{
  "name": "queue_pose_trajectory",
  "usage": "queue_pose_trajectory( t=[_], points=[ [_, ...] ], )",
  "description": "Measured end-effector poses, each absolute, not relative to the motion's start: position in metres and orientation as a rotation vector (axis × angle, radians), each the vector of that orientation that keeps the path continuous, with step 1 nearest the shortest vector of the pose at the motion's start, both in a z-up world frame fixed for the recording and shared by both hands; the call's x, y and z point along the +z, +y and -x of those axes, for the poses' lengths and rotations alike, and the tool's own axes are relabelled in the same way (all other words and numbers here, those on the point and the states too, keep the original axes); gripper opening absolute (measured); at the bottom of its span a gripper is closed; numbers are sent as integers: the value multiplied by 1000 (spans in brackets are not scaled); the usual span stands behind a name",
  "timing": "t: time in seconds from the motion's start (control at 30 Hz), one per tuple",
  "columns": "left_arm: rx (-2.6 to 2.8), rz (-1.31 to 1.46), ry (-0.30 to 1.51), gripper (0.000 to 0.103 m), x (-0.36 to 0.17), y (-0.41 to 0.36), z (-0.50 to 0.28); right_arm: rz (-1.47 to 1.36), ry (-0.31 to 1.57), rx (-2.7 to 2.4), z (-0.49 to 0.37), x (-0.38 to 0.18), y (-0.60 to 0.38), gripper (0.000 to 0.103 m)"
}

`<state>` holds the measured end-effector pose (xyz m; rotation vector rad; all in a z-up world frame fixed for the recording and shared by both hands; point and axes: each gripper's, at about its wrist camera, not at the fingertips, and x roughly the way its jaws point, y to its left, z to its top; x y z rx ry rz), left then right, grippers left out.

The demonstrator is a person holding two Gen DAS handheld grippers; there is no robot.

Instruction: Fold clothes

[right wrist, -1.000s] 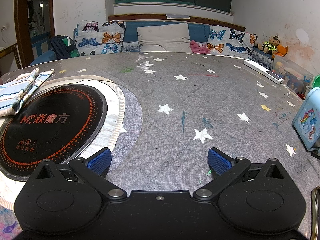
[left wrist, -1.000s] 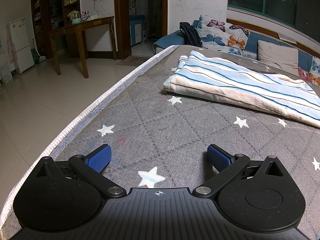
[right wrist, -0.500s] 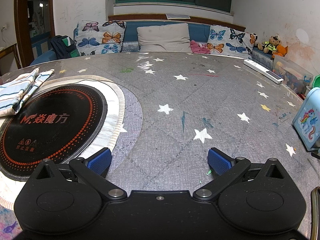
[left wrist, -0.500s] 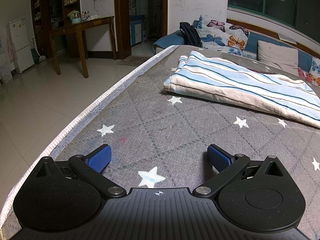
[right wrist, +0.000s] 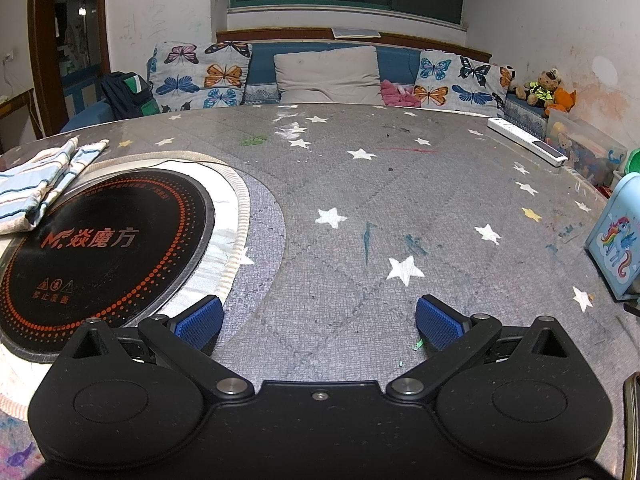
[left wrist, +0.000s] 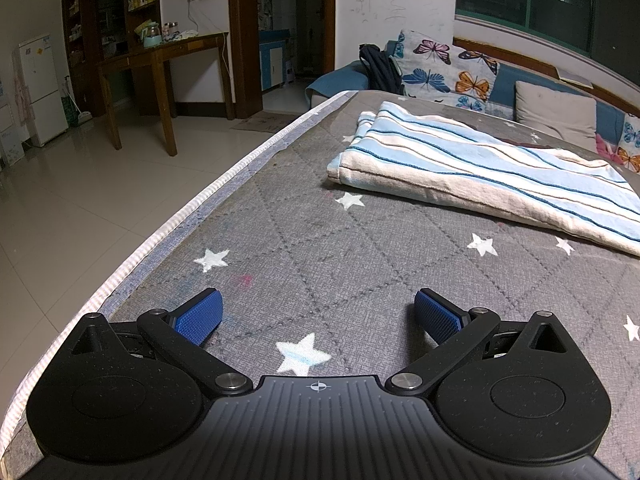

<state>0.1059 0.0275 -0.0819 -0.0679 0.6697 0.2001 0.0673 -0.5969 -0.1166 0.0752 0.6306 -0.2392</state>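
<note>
A folded blue-and-white striped cloth lies flat on the grey star-patterned table cover, ahead and to the right of my left gripper. That gripper is open and empty, low over the cover near the table's left edge. The cloth also shows in the right wrist view, at the far left, partly over the round cooktop's rim. My right gripper is open and empty, low over the cover, well to the right of the cloth.
A black round induction cooktop is set in the table. A white power strip and a blue unicorn box stand at the right edge. A sofa with cushions lies behind. The table's edge drops to tiled floor.
</note>
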Motion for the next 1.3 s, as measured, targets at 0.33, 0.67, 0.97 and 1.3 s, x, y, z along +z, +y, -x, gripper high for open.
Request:
queue_pose_trajectory(
  t=[0.33, 0.67, 0.97, 1.3],
  points=[
    [200, 68, 670, 103, -82, 28, -106, -71, 632, -241, -67, -116, -600, 103],
    [197, 61, 666, 103, -81, 29, -104, -72, 632, -240, -67, -116, -601, 103],
    [262, 16, 598, 103, -61, 46, -79, -72, 632, -240, -67, -116, -601, 103],
    [395, 78, 662, 103, -56, 89, -58, -71, 632, -240, -67, -116, -601, 103]
  ],
)
